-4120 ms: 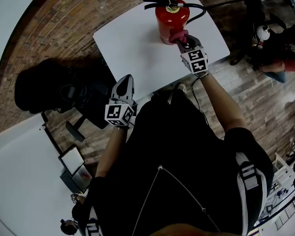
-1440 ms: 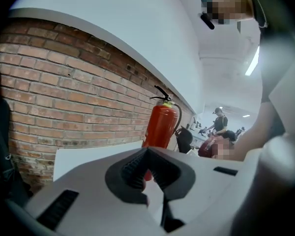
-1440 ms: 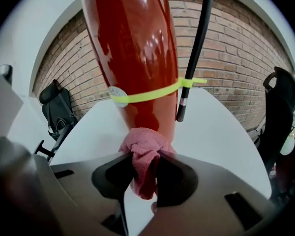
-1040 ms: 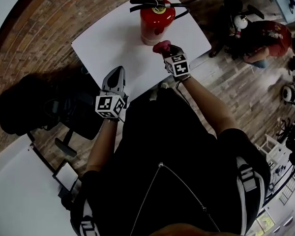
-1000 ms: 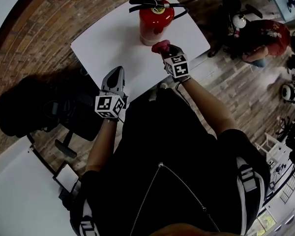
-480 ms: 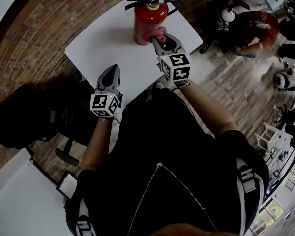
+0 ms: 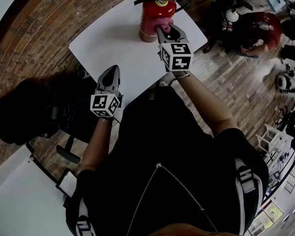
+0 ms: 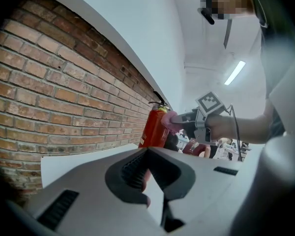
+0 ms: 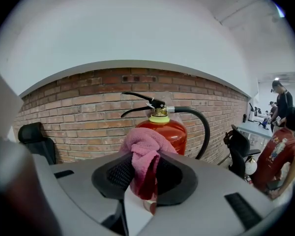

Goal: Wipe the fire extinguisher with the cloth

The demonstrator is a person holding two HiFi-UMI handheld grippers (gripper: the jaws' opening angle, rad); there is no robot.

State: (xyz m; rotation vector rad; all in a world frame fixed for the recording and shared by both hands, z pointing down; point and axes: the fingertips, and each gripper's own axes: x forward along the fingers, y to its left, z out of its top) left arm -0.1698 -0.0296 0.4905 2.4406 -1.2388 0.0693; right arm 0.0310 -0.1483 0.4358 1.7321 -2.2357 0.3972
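A red fire extinguisher (image 7: 156,14) with a black handle and hose stands upright at the far end of the white table (image 7: 113,48). My right gripper (image 7: 165,32) is shut on a pink cloth (image 7: 163,23), which it presses against the cylinder's near side, fairly high up. In the right gripper view the cloth (image 9: 143,157) bunches between the jaws, right in front of the extinguisher (image 9: 163,130). My left gripper (image 7: 110,77) hovers over the table's near edge, shut and holding nothing. The left gripper view shows the extinguisher (image 8: 154,128) with the cloth (image 8: 169,121) against it.
A black office chair (image 7: 34,107) stands left of the table. Beyond the table's right corner is a person in a red shirt (image 7: 258,31) among more chairs. A second white tabletop (image 7: 19,205) lies at lower left. A brick wall (image 9: 78,117) rises behind the extinguisher.
My right gripper carried the cloth from the table beside the extinguisher's base onto its body, then up toward the top. The left gripper has stayed put.
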